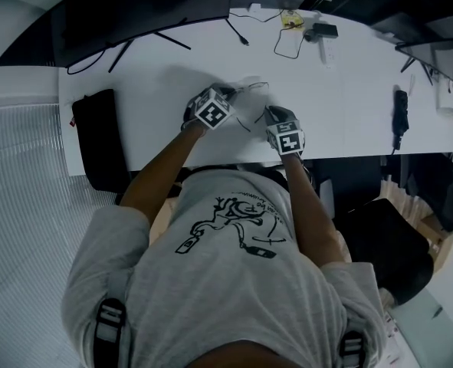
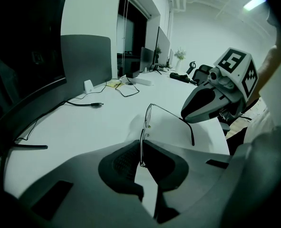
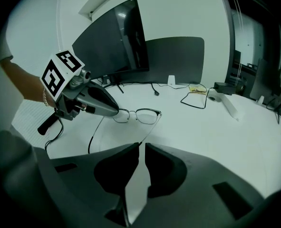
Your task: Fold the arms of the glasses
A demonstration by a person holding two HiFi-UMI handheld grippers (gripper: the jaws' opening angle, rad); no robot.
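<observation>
Thin metal-rimmed glasses hang above the white desk between my two grippers. My left gripper is shut on one end of the front frame, which I see edge-on rising from between its pads. The near arm runs to the right gripper. In the right gripper view that arm slants down into my right gripper, which is shut on its end. The other arm hangs open below the left gripper. In the head view both grippers meet at the glasses.
Dark monitors stand along the desk's back edge, with cables and a small yellow item near them. A black bag lies at the desk's left end. A dark handset lies to the right.
</observation>
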